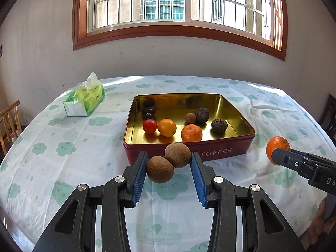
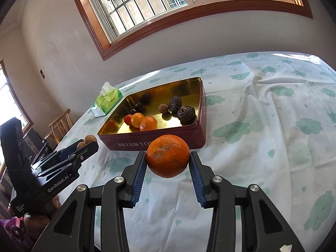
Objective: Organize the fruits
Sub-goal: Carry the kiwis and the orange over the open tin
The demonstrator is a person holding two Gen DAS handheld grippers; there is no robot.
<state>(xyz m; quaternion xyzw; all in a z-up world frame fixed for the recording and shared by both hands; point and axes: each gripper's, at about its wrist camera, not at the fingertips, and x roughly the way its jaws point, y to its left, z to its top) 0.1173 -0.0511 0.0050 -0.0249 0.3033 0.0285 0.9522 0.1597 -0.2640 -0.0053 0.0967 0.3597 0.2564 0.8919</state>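
Two brown, rough-skinned round fruits, joined side by side, sit clamped between the blue pads of your left gripper, lifted clear of the cloud-print tablecloth just in front of the red tin. At the far left of the table a green tissue box stands well apart from the tin. The tin's gold interior holds a red tomato-like fruit touching a smooth yellow-orange citrus, then a duller, dimpled mandarin near the front wall. Behind these you have a small tan fruit against a dark wrinkled ball, another wrinkled one to its right, and more dark fruit in the back left corner. Further right, your right gripper is narrowed onto a large orange, its peel pitted with a pale scuffed patch on top; it hangs above the cloth, close to the tin's near right corner.
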